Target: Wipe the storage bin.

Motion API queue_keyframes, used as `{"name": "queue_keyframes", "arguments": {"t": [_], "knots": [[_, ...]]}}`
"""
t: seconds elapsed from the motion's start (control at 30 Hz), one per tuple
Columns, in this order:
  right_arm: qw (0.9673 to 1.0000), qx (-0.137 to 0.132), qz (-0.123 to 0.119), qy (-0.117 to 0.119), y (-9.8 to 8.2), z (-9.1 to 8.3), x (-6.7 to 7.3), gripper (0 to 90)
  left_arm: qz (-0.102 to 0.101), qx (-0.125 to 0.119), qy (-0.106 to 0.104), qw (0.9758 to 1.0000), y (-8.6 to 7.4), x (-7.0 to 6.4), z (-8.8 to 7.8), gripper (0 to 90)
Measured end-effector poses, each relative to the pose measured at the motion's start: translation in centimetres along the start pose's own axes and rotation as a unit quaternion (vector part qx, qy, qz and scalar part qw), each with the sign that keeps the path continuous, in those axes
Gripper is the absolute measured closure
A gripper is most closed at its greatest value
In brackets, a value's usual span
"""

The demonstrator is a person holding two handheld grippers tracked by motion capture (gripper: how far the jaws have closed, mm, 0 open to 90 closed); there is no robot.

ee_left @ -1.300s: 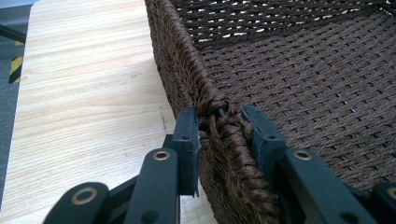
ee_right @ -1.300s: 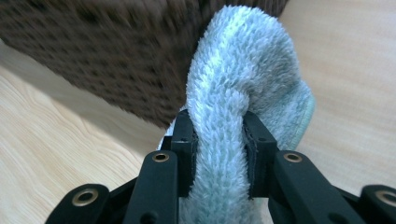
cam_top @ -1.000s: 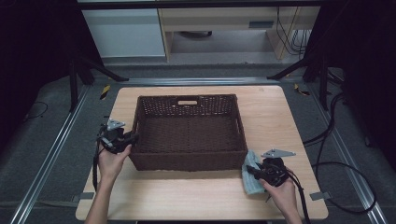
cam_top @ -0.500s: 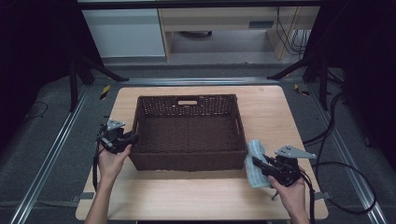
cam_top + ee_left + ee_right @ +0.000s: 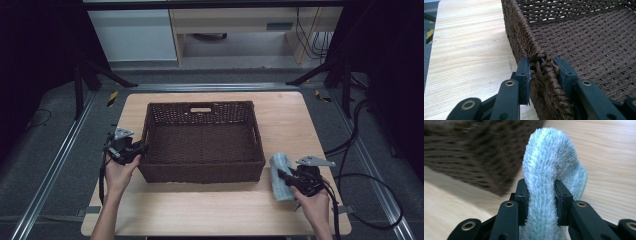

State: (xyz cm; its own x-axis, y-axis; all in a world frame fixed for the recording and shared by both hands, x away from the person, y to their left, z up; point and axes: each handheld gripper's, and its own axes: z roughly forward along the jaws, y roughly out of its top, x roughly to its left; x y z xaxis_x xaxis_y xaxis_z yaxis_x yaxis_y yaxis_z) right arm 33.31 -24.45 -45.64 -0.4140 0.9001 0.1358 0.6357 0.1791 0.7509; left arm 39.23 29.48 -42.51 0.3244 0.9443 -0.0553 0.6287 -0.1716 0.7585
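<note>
The big basket [image 5: 202, 142] sits mid-counter [image 5: 285, 107], its left wall clenched by the left fingers [image 5: 523, 72]. The small towel [image 5: 280, 176], squeezed in the right fingers [image 5: 561, 195], lies at four o'clock from it, pointing twelve.

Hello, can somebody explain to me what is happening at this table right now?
A person works at a light wooden table with a hand-held gripper in each hand. The left hand-held gripper is clamped on the braided rim of the dark brown woven rectangular basket, at its left wall. The right hand-held gripper pinches a fluffy pale blue towel, held beside the basket's near right corner. The towel is not yet in the basket, whose inside looks empty.
</note>
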Motion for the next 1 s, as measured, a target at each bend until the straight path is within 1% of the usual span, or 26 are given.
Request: {"name": "queue_keyframes", "arguments": {"t": [0.07,0.17,0.23,0.4,0.5,0.6,0.7,0.77,0.87,0.9,1.0], "knots": [[0.9999,-0.001,0.013,-0.009,-0.2,-0.3,-1.0,70.0,-0.001,0.0,-0.001,1.0,0.0,0.0,0.0,66.9],[0.9993,0.004,0.018,-0.031,-0.4,-0.5,-2.1,70.0,0.0,0.0,0.0,1.0,0.0,0.0,0.0,66.8],[0.9991,0.006,0.023,-0.037,-0.6,-0.6,-2.7,69.9,0.0,0.0,-0.001,1.0,0.0,0.0,0.0,66.9],[0.9981,0.018,0.032,-0.05,-0.9,-0.4,-3.7,69.4,0.001,0.0,0.0,1.0,0.0,0.0,0.0,66.8],[0.9972,0.034,0.025,-0.061,-1.2,0.3,-4.1,68.4,0.001,0.0,-0.001,1.0,0.0,0.0,0.0,66.7],[0.9971,0.035,0.031,-0.06,-1.3,0.6,-4.2,66.7,0.001,0.0,0.0,1.0,0.0,0.0,0.0,66.5],[0.9971,0.034,0.022,-0.064,-1.3,0.7,-4.1,63.1,0.001,0.0,-0.001,1.0,0.0,0.0,0.0,66.4],[0.9971,0.033,0.019,-0.066,-1.3,0.7,-4.0,58.1,0.001,0.0,-0.002,1.0,0.0,0.0,0.0,66.3],[0.9971,0.024,0.013,-0.071,-1.0,0.5,-3.8,49.2,0.001,0.0,-0.002,1.0,0.0,0.0,0.0,66.3],[0.997,0.018,0.009,-0.074,-0.8,0.4,-3.7,46.9,0.001,0.0,-0.002,1.0,0.0,0.0,0.0,66.3],[0.9971,-0.001,0.007,-0.076,-0.3,0.0,-3.5,41.3,0.001,0.0,-0.003,1.0,0.0,0.1,0.0,66.2]]}}
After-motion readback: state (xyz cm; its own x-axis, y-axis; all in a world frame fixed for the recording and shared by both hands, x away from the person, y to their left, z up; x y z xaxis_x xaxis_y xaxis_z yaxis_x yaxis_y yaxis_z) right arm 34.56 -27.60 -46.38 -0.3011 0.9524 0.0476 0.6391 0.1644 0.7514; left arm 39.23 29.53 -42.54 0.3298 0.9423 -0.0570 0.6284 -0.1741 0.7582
